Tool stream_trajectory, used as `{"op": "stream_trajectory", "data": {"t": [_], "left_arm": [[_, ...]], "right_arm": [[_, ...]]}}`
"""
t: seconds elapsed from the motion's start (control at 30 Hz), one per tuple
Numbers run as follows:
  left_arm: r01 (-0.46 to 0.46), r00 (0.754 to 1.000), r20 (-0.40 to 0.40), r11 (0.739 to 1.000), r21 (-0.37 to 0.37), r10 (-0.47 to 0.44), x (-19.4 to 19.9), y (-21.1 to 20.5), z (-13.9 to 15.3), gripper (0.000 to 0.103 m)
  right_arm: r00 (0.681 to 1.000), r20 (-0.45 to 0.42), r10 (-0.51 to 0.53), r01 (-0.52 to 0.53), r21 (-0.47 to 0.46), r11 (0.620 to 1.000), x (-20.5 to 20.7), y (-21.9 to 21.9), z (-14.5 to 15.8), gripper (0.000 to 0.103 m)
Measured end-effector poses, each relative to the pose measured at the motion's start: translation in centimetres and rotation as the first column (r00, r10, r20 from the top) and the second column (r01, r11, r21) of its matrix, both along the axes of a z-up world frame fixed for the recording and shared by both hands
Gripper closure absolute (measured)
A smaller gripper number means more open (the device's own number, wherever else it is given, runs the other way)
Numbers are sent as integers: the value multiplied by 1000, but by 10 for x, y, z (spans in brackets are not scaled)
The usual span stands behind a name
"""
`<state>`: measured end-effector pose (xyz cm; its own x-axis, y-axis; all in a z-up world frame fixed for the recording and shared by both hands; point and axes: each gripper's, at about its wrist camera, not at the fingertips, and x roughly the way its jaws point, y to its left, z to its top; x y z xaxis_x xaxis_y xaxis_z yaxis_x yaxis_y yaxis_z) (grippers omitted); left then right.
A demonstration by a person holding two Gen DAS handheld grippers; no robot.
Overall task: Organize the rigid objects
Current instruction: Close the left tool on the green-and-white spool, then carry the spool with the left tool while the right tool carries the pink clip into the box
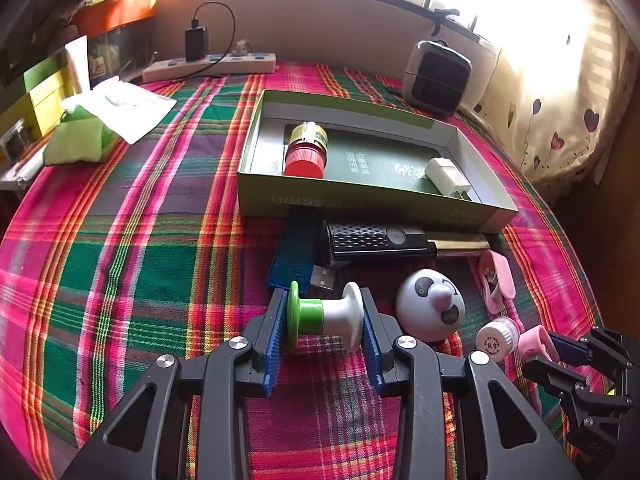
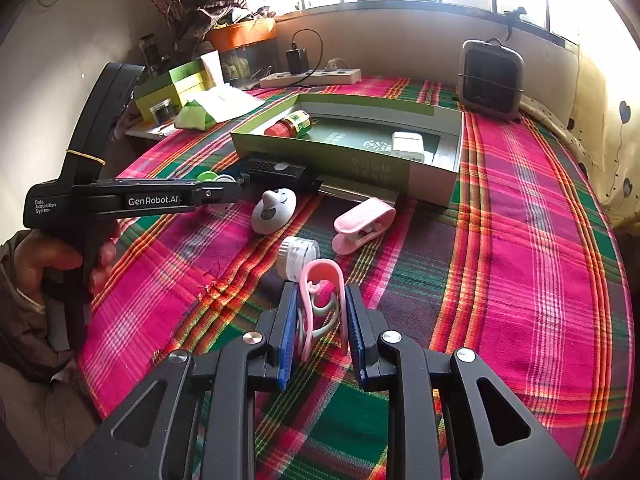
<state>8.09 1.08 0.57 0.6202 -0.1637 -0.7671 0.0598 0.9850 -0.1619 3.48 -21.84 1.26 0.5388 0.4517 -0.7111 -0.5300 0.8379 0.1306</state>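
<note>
My left gripper point(image 1: 324, 314) is shut on a green-and-white spool point(image 1: 320, 316), its blue pads against both end flanges, low over the plaid cloth. My right gripper point(image 2: 320, 300) is shut on a pink loop clip point(image 2: 322, 280), seen at the right edge of the left wrist view. An open green box point(image 1: 360, 196) holds a red-capped jar point(image 1: 306, 152) and a white block point(image 1: 446, 176). In front of it lie a black device point(image 1: 376, 240), a blue USB stick point(image 1: 294, 256), a panda-faced ball point(image 1: 430, 304), a second pink clip point(image 2: 364, 224) and a small white jar point(image 2: 298, 256).
A small heater point(image 1: 436, 76) stands behind the box at the right. A power strip point(image 1: 208, 66) runs along the back wall. A green tissue pack point(image 1: 80, 136) and stacked boxes are at the left. A person's hand point(image 2: 44, 264) grips the left tool.
</note>
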Motion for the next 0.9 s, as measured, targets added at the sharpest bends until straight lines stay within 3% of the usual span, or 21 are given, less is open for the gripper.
{"op": "stream_trajectory", "data": {"t": [0.33,0.9], "left_arm": [[11,1000,9,1000,-3,-11,-6,-2,6,71],[42,995,96,999,-6,-41,-10,-4,45,71]], "right_arm": [[1000,8,-8,8,12,1000,-1,-2,4,79],[998,54,-30,28,41,999,12,-1,34,79]]}}
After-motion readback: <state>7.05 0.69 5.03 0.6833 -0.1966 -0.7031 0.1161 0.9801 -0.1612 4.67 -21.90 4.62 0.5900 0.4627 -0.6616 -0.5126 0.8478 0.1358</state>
